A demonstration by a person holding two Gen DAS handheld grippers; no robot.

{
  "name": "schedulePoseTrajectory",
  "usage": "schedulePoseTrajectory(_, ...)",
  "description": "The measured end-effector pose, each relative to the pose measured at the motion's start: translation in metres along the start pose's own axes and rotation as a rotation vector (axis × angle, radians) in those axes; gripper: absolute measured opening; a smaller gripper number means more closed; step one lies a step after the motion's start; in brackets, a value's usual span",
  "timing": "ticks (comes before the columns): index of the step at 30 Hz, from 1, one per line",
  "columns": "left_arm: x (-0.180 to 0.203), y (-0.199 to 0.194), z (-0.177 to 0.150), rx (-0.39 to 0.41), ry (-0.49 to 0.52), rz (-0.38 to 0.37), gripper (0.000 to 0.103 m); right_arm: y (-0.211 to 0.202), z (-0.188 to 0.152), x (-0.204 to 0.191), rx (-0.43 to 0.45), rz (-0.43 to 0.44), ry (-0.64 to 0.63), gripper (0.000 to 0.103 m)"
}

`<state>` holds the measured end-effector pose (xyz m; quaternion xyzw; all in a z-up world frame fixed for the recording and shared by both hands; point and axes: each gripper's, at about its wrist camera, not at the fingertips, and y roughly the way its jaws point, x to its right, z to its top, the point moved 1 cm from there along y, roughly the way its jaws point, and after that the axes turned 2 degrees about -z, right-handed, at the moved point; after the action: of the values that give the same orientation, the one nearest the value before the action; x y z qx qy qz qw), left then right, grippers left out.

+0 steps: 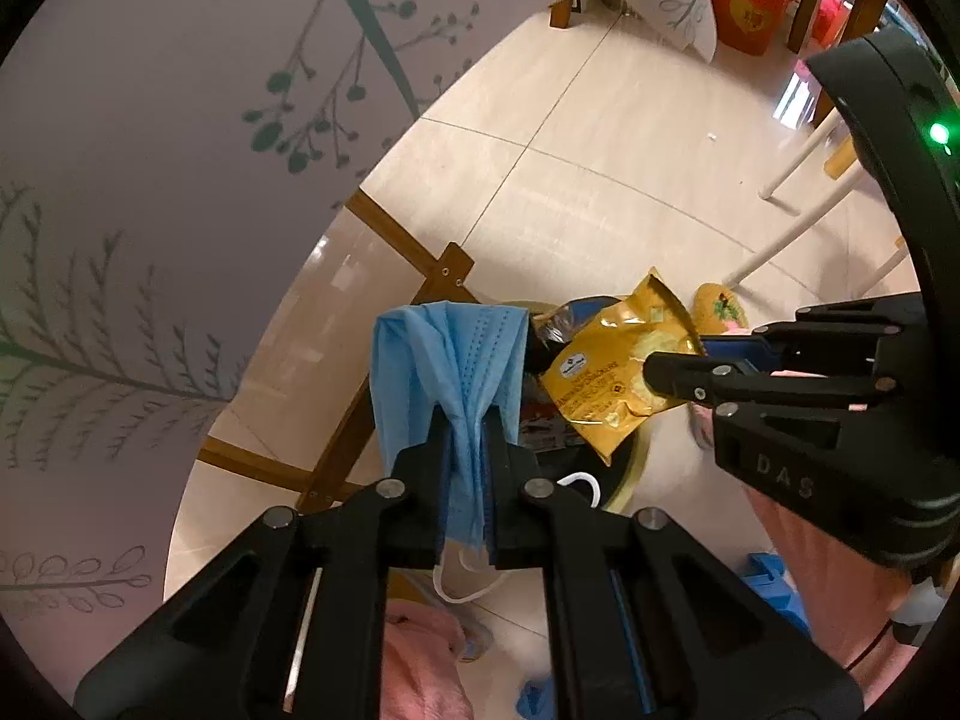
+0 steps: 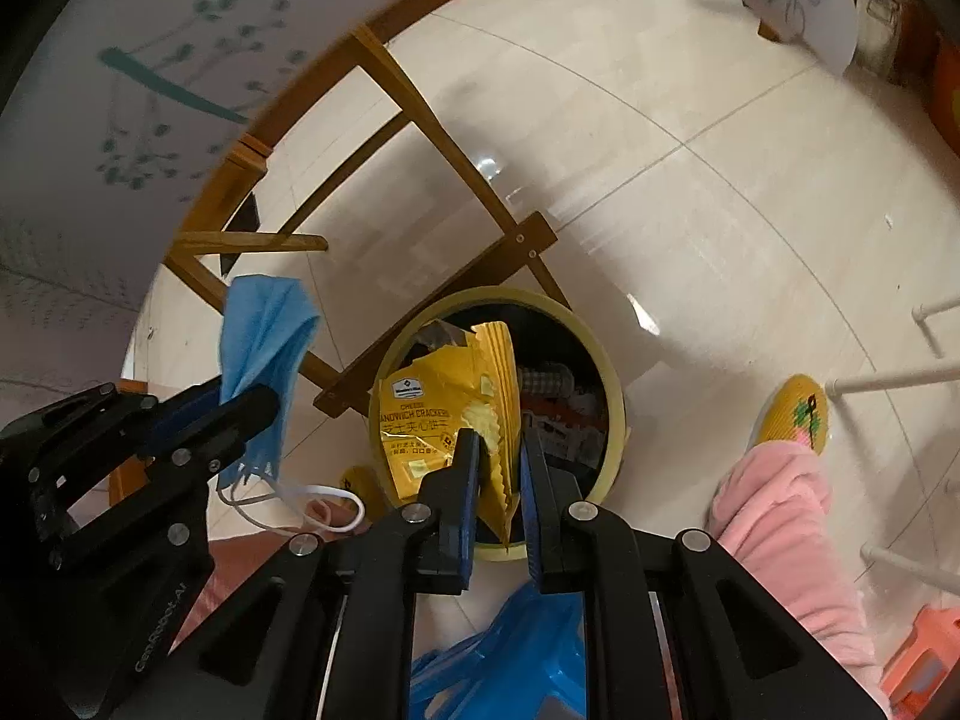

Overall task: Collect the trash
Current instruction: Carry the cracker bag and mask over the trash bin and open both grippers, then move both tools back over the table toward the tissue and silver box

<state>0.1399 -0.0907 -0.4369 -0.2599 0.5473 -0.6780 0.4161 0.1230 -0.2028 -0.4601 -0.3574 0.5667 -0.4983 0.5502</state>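
My left gripper [image 1: 465, 438] is shut on a blue face mask [image 1: 444, 360], whose white ear loops [image 1: 576, 483] dangle below the fingers. In the right wrist view the left gripper [image 2: 258, 402] holds the mask [image 2: 264, 336] beside and left of a round bin. My right gripper [image 2: 498, 450] is shut on a torn yellow cracker wrapper [image 2: 432, 414], which hangs over the mouth of the yellow-rimmed trash bin [image 2: 612, 384]. Dark wrappers lie inside the bin. The left wrist view shows the right gripper [image 1: 654, 372] with the wrapper [image 1: 606, 384] above the bin rim [image 1: 630, 480].
A wooden folding table frame [image 2: 420, 114] stands just behind the bin, under a white leaf-print cloth [image 1: 150, 180]. A person's pink trouser leg [image 2: 780, 510] and yellow slipper [image 2: 792, 414] are to the right. A blue plastic bag [image 2: 516, 648] lies near. White chair legs [image 1: 792, 228] stand farther off.
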Motion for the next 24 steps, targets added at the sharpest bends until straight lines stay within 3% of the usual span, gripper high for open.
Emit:
schedulePoseTrajectory(4,0.0,0.006,0.004,-0.003,0.008,-0.005,0.013,0.013,0.005,0.004,-0.026,0.026,0.021,0.017)
schedulePoseTrajectory(8,-0.001,0.009,0.006,0.001,0.006,-0.004,0.029,0.022,0.007,0.007,-0.032,0.017,0.026,0.037)
schedulePoseTrajectory(17,-0.001,0.007,0.006,0.002,0.02,0.006,0.031,0.028,0.006,0.009,-0.029,0.023,0.029,0.038)
schedulePoseTrajectory(19,-0.003,0.002,0.002,-0.003,0.019,0.003,0.034,0.026,0.006,0.01,-0.026,0.021,0.031,0.038)
schedulePoseTrajectory(21,-0.003,0.0,0.002,-0.007,0.016,-0.001,0.045,0.022,0.005,0.012,-0.024,0.022,0.033,0.038)
schedulePoseTrajectory(24,-0.007,-0.006,0.002,-0.003,0.014,-0.003,0.049,0.019,0.005,0.015,-0.021,0.02,0.038,0.038)
